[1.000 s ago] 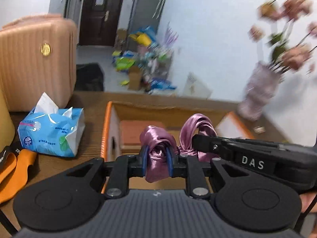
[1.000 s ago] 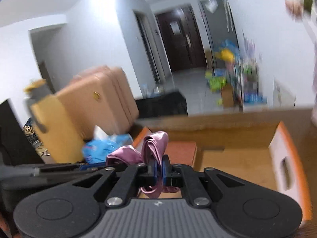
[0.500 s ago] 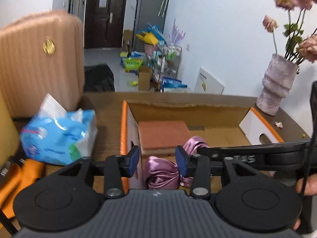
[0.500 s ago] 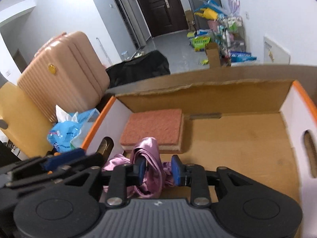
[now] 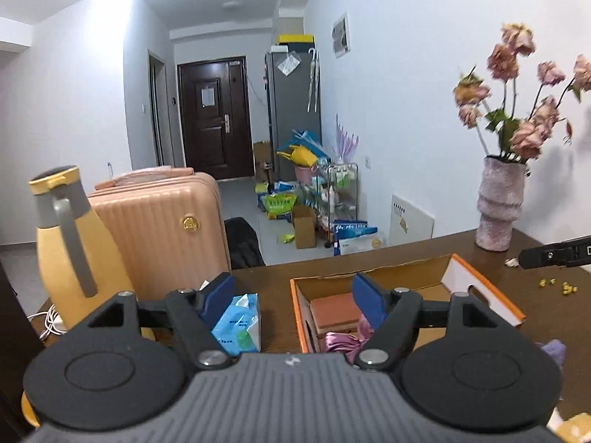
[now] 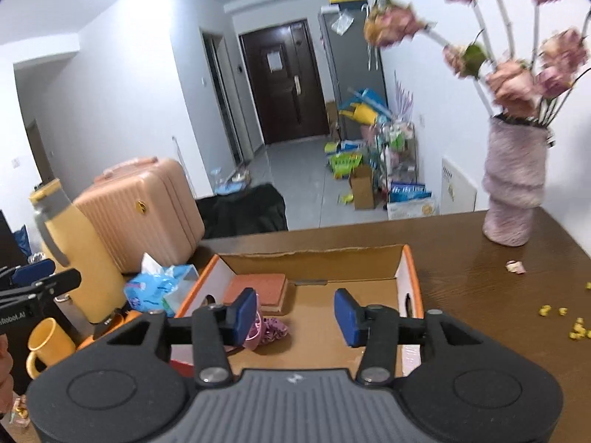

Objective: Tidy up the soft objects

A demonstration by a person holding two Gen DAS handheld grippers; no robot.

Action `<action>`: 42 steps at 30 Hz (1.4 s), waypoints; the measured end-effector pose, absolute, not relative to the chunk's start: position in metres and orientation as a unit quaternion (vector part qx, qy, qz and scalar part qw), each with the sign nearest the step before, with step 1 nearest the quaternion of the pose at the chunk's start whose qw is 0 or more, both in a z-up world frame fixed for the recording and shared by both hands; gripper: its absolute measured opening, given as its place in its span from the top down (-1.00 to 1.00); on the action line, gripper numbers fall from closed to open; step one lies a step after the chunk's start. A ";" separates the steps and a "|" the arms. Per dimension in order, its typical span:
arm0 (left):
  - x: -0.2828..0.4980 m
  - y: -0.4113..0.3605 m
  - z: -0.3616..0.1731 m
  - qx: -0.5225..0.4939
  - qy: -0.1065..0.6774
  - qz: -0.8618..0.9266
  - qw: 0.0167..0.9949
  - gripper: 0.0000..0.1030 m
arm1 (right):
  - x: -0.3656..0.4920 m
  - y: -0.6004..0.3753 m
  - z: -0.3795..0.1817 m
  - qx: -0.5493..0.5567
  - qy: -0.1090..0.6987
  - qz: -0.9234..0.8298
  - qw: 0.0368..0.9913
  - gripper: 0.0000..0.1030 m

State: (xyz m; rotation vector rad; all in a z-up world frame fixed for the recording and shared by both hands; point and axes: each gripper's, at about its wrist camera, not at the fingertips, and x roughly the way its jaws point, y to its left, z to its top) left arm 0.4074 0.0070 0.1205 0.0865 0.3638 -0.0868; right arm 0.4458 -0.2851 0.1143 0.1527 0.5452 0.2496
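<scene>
The left gripper (image 5: pixel 293 301) is seen with its jaws spread wide, having just been opening; nothing is held between the blue pads (image 5: pixel 218 297). The right gripper (image 6: pixel 295 313) is likewise parted, its jaws having just been opening, and nothing is gripped between them.

The purple satin cloth (image 6: pixel 267 328) is located inside the cardboard box (image 6: pixel 412 280), bunched on the box floor at the near left corner. It is positioned just in front of the terracotta sponge block (image 6: pixel 258 288), which lies flat against the left wall of the box. In the left wrist view, the cloth (image 5: pixel 341 341) is partly hidden behind the right finger, below the sponge block (image 5: pixel 334 310).

The box is placed on a dark wooden table (image 6: pixel 480 277). A blue tissue pack (image 5: pixel 238 326) is found just beside the box on its left. A yellow jug (image 5: pixel 70 258) stands further left, and a mauve vase (image 6: pixel 513 184) of dried flowers is set at the far right of the table, well apart from the box.
</scene>
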 end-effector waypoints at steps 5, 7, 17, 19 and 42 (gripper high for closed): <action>0.369 0.003 0.131 0.042 0.160 -0.047 0.985 -0.49 | 0.396 -0.284 0.130 0.055 0.238 0.133 0.961 0.09; 0.351 0.005 0.130 0.042 0.148 -0.049 0.987 -0.52 | 0.376 -0.283 0.133 0.047 0.221 0.136 0.965 0.08; 0.227 0.012 0.090 0.031 0.086 -0.031 0.995 -0.67 | 0.242 -0.275 0.113 -0.010 0.125 0.145 0.981 -0.17; 0.198 0.010 0.080 0.043 0.066 -0.039 0.996 -0.79 | 0.213 -0.272 0.100 -0.022 0.121 0.154 0.980 -0.36; 0.121 -0.016 -0.002 0.032 0.112 -0.095 0.989 -0.96 | 0.118 -0.284 -0.020 0.035 0.187 0.097 0.977 -0.57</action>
